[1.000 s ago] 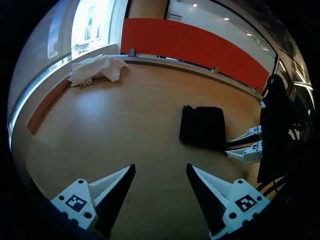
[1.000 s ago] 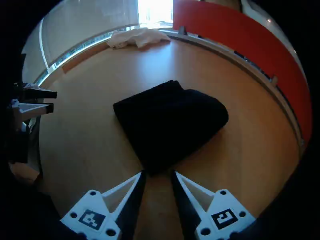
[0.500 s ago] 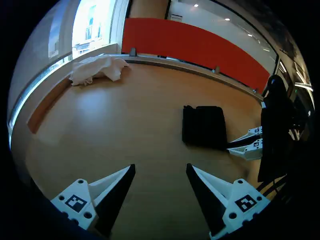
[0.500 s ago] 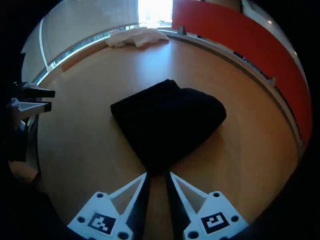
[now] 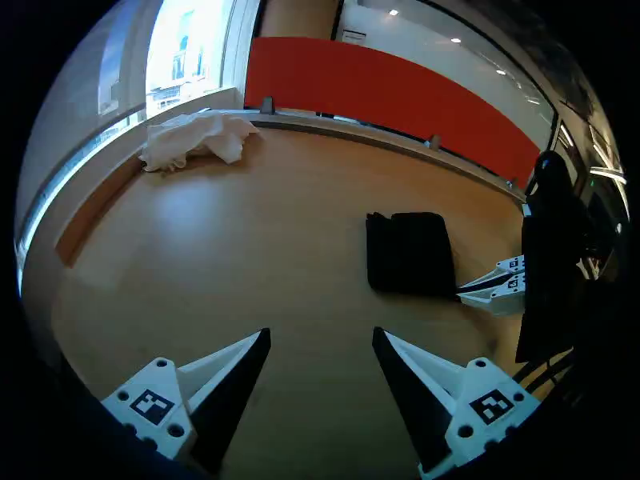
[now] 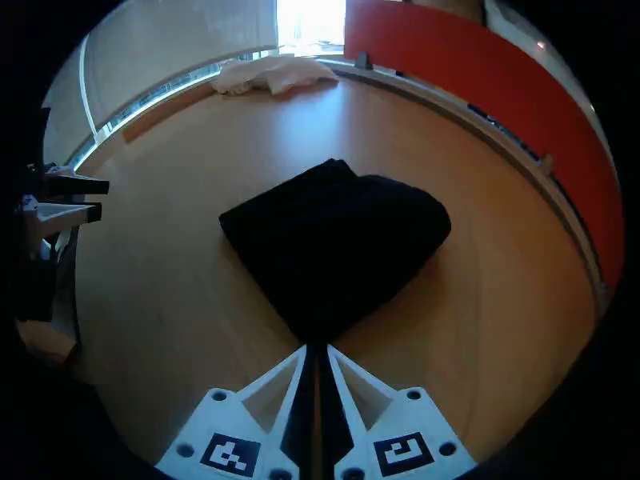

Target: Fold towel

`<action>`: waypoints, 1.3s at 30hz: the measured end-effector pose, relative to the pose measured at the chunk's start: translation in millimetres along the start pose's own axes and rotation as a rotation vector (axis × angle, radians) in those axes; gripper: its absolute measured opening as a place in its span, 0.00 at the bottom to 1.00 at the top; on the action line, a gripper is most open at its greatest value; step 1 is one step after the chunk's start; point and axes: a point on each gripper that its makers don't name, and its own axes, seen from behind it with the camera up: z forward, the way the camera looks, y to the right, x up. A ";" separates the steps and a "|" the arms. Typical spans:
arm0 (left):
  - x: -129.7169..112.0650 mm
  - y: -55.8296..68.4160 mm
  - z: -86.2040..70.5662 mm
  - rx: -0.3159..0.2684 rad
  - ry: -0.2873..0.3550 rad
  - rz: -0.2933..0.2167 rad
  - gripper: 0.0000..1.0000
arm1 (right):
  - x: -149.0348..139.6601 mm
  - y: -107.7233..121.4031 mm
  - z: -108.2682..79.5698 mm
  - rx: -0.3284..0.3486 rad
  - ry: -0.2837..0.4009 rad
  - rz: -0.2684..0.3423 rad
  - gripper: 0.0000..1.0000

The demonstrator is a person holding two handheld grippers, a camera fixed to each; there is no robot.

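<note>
Obscuring towel (image 6: 336, 240) corner: right hand-held gripper (image 6: 318, 352).

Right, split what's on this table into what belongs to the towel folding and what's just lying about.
Job in hand: black towel, folded; right gripper, closed at the towel's near corner; left gripper, open, held apart.

Lying about: crumpled white cloth at the far edge of the table; red panel behind.
</note>
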 end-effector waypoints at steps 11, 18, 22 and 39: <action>4.1 2.0 -0.3 -0.003 0.007 0.003 0.94 | 18.4 7.6 -12.8 -0.022 0.059 -0.022 0.02; 12.5 5.4 -0.6 -0.013 0.021 0.009 0.95 | 50.5 17.2 -31.7 -0.052 0.139 -0.041 0.02; 18.2 7.3 -1.1 -0.018 0.029 0.018 0.95 | 72.5 23.9 -45.8 -0.074 0.187 -0.063 0.02; 38.9 13.2 -2.3 -0.040 0.061 0.044 0.94 | 158.8 50.6 -103.4 -0.141 0.361 -0.098 0.02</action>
